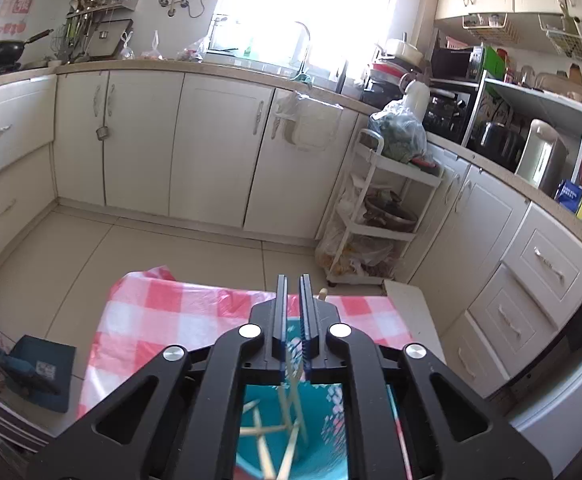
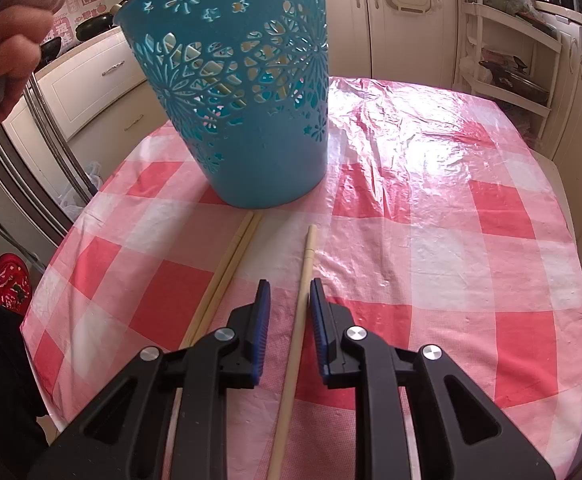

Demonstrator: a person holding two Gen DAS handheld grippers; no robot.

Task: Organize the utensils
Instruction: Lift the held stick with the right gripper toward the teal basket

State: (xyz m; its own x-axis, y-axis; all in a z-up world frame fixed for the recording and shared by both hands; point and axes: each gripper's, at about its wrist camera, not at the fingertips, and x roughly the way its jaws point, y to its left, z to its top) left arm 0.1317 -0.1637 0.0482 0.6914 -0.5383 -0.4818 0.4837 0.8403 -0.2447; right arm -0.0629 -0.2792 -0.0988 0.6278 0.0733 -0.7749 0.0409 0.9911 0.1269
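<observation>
Right gripper (image 2: pixel 289 286): its blue-padded jaws stand apart over the table, with a single loose chopstick (image 2: pixel 297 320) lying on the cloth between them; the pads do not press on it. Just to the left of that chopstick, a pair of chopsticks (image 2: pixel 227 272) lies side by side on the cloth, far ends touching or nearly touching the foot of the bin.

Table: round, covered by a red-and-white checked plastic cloth (image 2: pixel 451 240), creased and glossy toward the far side.

Blue bin (image 2: pixel 251 120): upright on the near-left part of the cloth, with flower-shaped cut-outs in its wall. Pale sticks show through the cut-outs.

Left gripper (image 1: pixel 293 280): positioned above the open mouth of the bin, jaws a narrow slit apart with nothing clamped. Below them, inside the bin, several chopsticks in the bin (image 1: pixel 287 424) lie crossed and leaning.

A hand (image 2: pixel 11 40) shows at the upper left of the right wrist view.

Beyond the table: cream cabinets (image 1: pixel 219 148), a white trolley (image 1: pixel 379 208) and a bright window over the counter
</observation>
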